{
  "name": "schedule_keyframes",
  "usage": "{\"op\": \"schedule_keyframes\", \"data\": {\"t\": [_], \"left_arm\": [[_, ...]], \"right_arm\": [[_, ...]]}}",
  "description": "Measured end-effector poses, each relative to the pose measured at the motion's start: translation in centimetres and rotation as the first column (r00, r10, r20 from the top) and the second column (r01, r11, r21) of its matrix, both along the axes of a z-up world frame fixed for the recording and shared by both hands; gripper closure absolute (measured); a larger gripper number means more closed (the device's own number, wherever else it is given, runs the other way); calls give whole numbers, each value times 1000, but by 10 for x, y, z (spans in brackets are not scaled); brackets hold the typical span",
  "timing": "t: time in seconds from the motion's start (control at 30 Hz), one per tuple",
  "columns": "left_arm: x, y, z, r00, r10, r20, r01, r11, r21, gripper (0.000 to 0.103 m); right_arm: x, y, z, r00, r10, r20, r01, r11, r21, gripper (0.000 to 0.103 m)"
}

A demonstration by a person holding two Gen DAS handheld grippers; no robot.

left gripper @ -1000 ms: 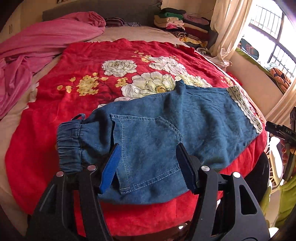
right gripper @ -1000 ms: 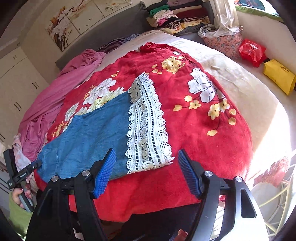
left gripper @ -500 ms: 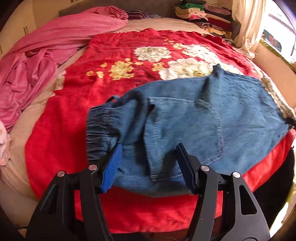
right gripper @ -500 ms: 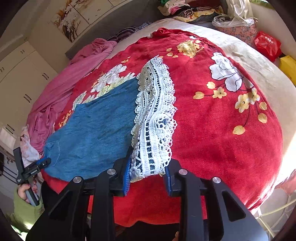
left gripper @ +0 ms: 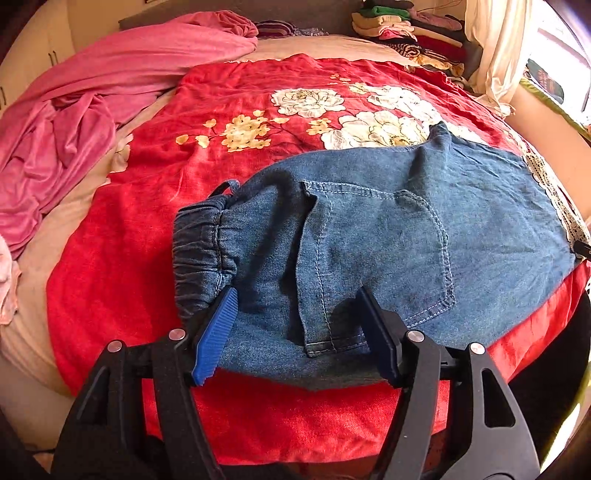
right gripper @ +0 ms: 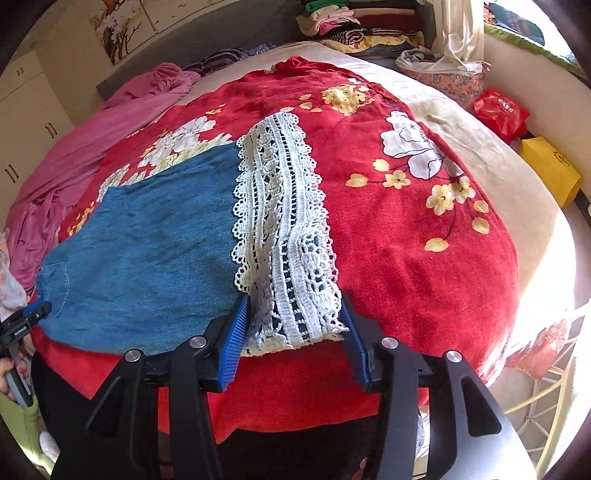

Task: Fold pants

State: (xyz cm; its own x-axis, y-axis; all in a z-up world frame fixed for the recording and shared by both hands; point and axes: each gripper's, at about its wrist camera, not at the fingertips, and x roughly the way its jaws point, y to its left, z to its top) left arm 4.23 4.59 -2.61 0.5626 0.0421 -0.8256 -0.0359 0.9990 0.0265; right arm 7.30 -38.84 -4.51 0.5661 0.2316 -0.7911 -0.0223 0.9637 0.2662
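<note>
Blue denim pants (left gripper: 369, 229) lie flat across the near edge of the red floral blanket (left gripper: 147, 229). The elastic waistband (left gripper: 199, 254) is at the left and the white lace hem (right gripper: 284, 221) at the right. My left gripper (left gripper: 295, 332) straddles the near waist corner by the back pocket. Its jaws are opening, with denim between the pads. My right gripper (right gripper: 295, 328) straddles the near end of the lace hem. Its jaws are also opening, and the lace lies spread between them. The left gripper (right gripper: 26, 321) shows at the far left of the right wrist view, held by a hand.
A pink cloth (left gripper: 74, 122) is heaped on the bed's left side. Folded clothes (left gripper: 402, 26) are stacked at the back by a curtain (left gripper: 495, 55). A red bag (right gripper: 498, 110) and a yellow bag (right gripper: 550, 170) lie on the floor to the right.
The right gripper closed onto the lace hem, bunching it, then widened so the lace lies spread again. The left gripper dipped closer to the waist end of the pants.
</note>
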Motion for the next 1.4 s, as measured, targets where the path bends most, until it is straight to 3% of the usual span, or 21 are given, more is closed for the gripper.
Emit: {"op": "schedule_keyframes", "data": {"t": [0.23, 0.43, 0.6, 0.7, 0.87, 1.1, 1.27, 1.4], "left_arm": [[-10, -10, 15, 1000, -20, 22, 20, 999, -25, 43], [-20, -28, 50, 993, -69, 101, 72, 997, -24, 40], [-14, -57, 68, 980, -141, 139, 145, 989, -12, 37], [-4, -83, 69, 971, -195, 137, 196, 981, 6, 37], [19, -134, 52, 944, -315, 103, 316, 949, 6, 36], [56, -191, 7, 894, -447, 10, 447, 894, -22, 36], [78, -214, -20, 874, -485, -40, 484, 875, -19, 36], [84, -220, -35, 875, -483, -41, 483, 876, 0, 31]], "right_arm": [[-19, -13, 19, 997, -56, 51, 56, 998, 10, 43], [-34, -23, 33, 992, -89, 85, 85, 995, 50, 38], [-44, -20, 47, 988, -80, 132, 74, 996, 48, 38], [-46, -11, 53, 987, -57, 153, 50, 998, 47, 30], [-42, 11, 48, 989, -8, 149, 3, 999, 36, 30], [-33, 0, 21, 995, -65, 76, 60, 996, 72, 30], [-28, -4, 13, 995, -76, 67, 70, 993, 91, 30], [-22, -6, 8, 995, -76, 61, 69, 992, 105, 29]]}}
